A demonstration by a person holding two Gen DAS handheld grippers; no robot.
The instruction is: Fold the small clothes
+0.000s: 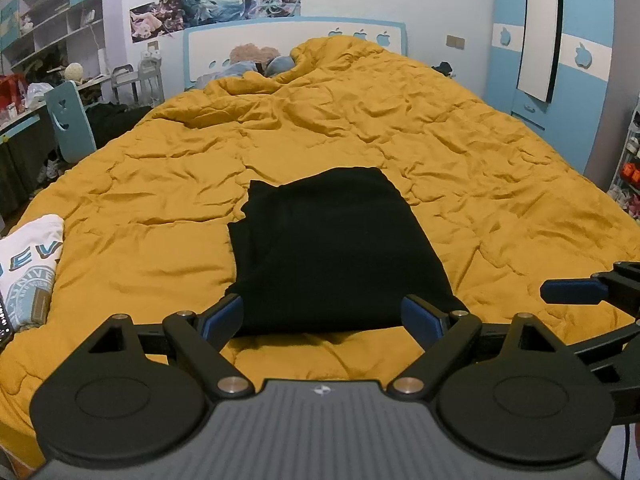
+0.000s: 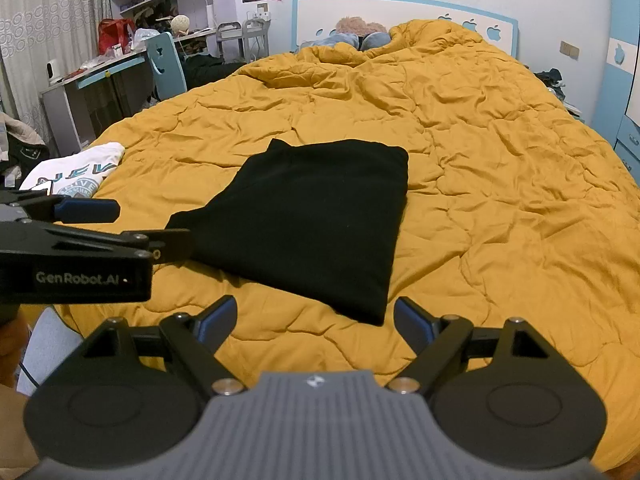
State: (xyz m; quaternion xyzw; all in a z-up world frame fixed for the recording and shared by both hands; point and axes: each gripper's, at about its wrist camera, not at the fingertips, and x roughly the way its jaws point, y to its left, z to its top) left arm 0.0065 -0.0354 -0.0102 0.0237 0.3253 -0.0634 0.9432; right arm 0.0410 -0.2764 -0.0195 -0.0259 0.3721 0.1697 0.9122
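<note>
A black garment (image 1: 336, 252) lies folded into a rough rectangle on the mustard-yellow quilt (image 1: 460, 168); it also shows in the right wrist view (image 2: 316, 216). My left gripper (image 1: 322, 316) is open and empty, its fingers straddling the garment's near edge. My right gripper (image 2: 314, 320) is open and empty, just short of the garment's near right corner. The right gripper's finger (image 1: 572, 290) shows at the right edge of the left view. The left gripper's body (image 2: 80, 256) shows at the left of the right view.
A white printed T-shirt (image 2: 76, 176) lies folded at the bed's left edge, also in the left wrist view (image 1: 30, 264). A desk (image 2: 92, 88), a blue chair (image 2: 166, 64) and shelves stand left of the bed. A blue wardrobe (image 1: 560, 60) stands on the right. Pillows lie by the headboard (image 2: 404, 12).
</note>
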